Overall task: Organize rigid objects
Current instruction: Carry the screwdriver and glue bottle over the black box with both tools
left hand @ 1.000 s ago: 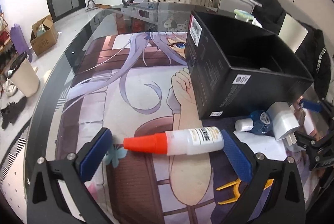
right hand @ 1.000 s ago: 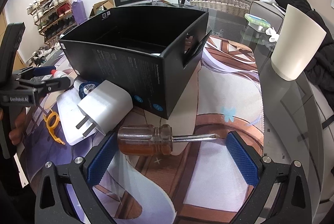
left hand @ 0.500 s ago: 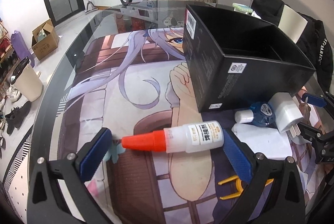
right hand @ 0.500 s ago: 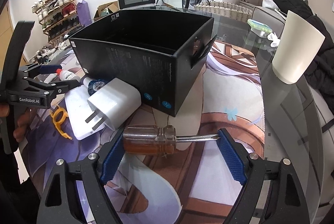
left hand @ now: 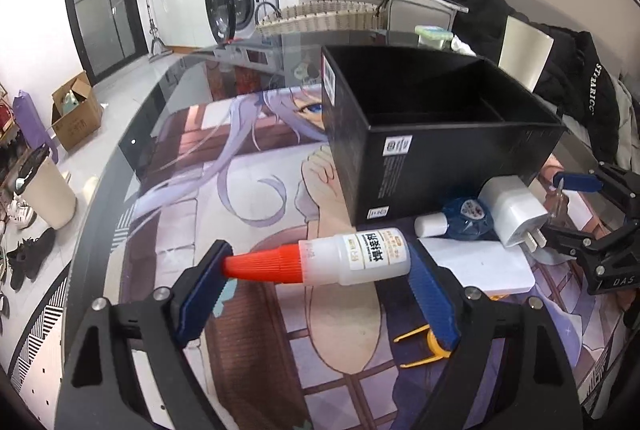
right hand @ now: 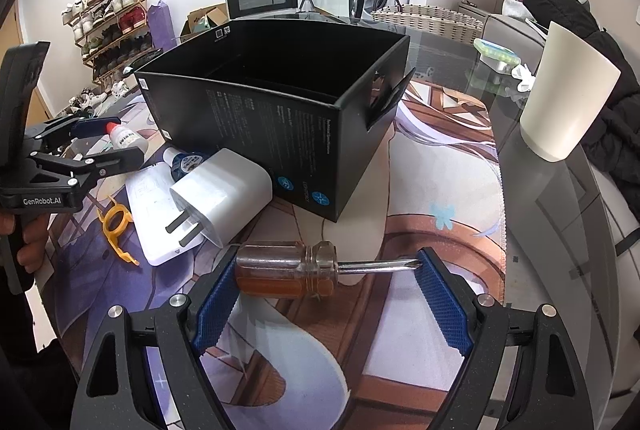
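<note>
Left wrist view, orange-capped white glue bottle (left hand: pixel 340 260), lengthwise

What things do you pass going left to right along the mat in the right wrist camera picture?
Yellow plastic clip → white plug adapter → screwdriver → black box → cream cup.

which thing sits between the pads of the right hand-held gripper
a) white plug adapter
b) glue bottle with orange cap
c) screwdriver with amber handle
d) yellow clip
c: in the right wrist view the screwdriver lies crosswise between the blue pads of the right hand-held gripper, handle butt and blade tip touching them.
</note>
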{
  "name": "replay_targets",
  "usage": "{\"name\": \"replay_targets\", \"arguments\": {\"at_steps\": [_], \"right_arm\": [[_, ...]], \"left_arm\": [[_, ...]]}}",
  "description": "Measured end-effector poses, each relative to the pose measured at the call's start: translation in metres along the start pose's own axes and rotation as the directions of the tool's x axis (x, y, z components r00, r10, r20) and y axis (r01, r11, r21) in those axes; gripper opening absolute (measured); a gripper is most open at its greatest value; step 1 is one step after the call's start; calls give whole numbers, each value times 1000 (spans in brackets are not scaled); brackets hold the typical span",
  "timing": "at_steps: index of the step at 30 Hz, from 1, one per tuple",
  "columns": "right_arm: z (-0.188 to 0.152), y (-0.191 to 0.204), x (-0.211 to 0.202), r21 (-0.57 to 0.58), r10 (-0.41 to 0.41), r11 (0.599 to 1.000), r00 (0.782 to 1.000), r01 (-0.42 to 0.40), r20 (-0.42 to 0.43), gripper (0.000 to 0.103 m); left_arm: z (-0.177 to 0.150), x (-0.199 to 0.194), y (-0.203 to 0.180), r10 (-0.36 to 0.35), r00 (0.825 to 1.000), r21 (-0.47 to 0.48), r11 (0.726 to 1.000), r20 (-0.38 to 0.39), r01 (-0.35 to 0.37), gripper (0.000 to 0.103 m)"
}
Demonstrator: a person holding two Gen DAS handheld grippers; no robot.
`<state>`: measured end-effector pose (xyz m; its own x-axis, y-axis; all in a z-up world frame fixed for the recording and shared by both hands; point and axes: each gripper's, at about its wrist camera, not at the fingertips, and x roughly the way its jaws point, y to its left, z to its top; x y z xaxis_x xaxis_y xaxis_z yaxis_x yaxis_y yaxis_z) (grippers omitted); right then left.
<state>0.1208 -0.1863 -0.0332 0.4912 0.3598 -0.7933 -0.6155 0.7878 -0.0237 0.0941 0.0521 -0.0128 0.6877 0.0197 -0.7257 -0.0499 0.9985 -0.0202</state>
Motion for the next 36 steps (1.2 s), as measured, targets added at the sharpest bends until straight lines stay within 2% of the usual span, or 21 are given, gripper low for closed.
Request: {"name": "replay_targets", "arguments": {"at_steps": [8, 13, 20, 36], "right_arm": [[-3, 7, -19, -20, -4, 1000, 998, 5, 67, 86], [1, 10, -35, -26, -6, 1000, 993, 9, 114, 86], [10, 12, -64, -30, 12, 1000, 977, -5, 214, 86], [47, 3, -94, -62, 28, 998, 949, -9, 314, 86]], "left_arm": [[4, -30, 2, -20, 990, -29, 999, 136, 24, 86], [10, -45, -2, -38, 981, -28, 999, 191, 44, 86], [19, -58, -12, -46, 971, -10, 999, 235, 49, 86], [51, -57, -33, -48, 952, 20, 999, 302, 44, 86]]}}
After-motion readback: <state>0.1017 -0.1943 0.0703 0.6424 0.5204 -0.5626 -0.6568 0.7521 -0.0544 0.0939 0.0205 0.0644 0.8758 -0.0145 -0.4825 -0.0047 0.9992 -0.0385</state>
